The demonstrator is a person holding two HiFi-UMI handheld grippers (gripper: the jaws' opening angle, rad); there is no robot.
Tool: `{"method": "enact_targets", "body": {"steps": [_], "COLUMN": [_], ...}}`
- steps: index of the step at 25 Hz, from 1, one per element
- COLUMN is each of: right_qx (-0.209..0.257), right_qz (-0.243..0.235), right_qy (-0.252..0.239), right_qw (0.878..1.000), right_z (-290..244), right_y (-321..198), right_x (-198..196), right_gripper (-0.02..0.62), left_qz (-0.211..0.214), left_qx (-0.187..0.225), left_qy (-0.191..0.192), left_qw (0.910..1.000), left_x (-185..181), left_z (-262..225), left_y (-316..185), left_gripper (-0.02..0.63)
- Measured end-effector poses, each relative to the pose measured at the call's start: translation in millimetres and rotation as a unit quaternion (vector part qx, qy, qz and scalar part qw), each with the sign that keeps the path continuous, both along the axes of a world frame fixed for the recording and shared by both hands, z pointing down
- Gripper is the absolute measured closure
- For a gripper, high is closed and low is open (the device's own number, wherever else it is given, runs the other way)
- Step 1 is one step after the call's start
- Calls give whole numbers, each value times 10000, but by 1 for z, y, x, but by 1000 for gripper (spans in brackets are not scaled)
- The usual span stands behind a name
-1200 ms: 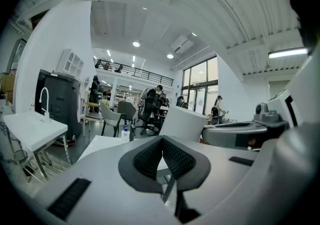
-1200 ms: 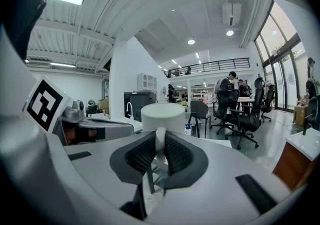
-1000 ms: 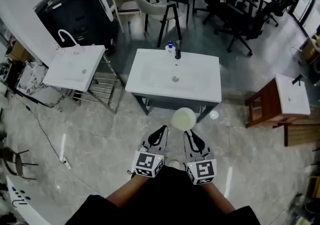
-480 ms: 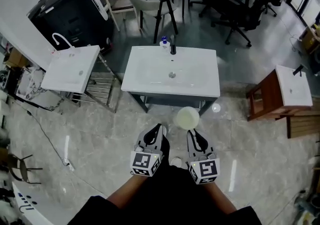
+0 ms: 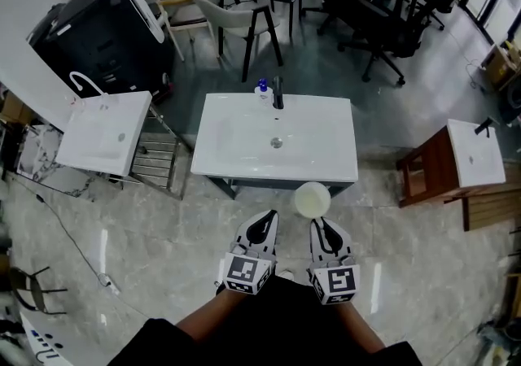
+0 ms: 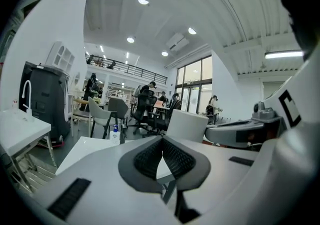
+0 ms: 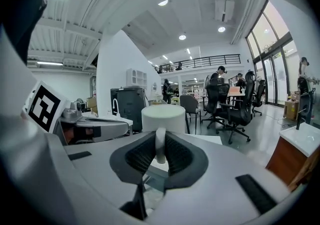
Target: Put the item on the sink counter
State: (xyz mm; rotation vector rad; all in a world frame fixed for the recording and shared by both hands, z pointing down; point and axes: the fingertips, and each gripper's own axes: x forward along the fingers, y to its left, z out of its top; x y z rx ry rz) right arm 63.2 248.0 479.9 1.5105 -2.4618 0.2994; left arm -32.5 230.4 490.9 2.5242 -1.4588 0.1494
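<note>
A white mug point(image 5: 312, 199) hangs in the air just short of the front edge of the white sink counter point(image 5: 236, 153). My right gripper point(image 5: 320, 226) is shut on the mug's handle point(image 7: 160, 145), with the mug body point(image 7: 163, 117) upright beyond the jaws. In the left gripper view the mug point(image 6: 187, 125) shows to the right. My left gripper point(image 5: 262, 224) is held beside the right one, jaws shut with nothing between them point(image 6: 162, 155). The counter has a drain point(image 5: 277, 142), a black tap point(image 5: 278, 93) and a small bottle with a blue cap point(image 5: 261, 92) at its back edge.
A second white basin point(image 5: 102, 132) on a metal frame stands to the left, a brown wooden stand with a white basin point(image 5: 456, 163) to the right. A large black machine point(image 5: 102, 31), chairs point(image 5: 240, 19) and office chairs point(image 5: 374, 19) stand behind the counter.
Both grippers and the mug have come closer to the sink counter; the mug now hangs right at its front edge. The grip on the handle is unchanged.
</note>
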Motion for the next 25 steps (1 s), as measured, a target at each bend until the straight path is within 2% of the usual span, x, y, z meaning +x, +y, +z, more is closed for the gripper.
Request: {"method": "enact_targets", "body": {"steps": [6,11,21,25], "right_qx": [-114,-91,82,82], "right_qz": [118,184,196,253], "right_qy": [-16,-102,-156,-128], "right_qw": [9999,9997,9997,9996], "right_z": [2,-11,-27,-24], "right_y": [-67,-107,-174,-197], "right_x": [-13,-24,-55,-69], "right_gripper": [537,537,537,537], "left_qz": [230,411,714,827], "left_qx": [-127,5,82,-53], "left_qy": [67,218,253,302], "left_qw": [9996,9989,9971,9961], "left_x": [-7,-12,-28,-39], "left_z": [-1,-18,-24,-19], "left_y": [-63,-107,-176,-195], "left_gripper": [594,594,594,594]}}
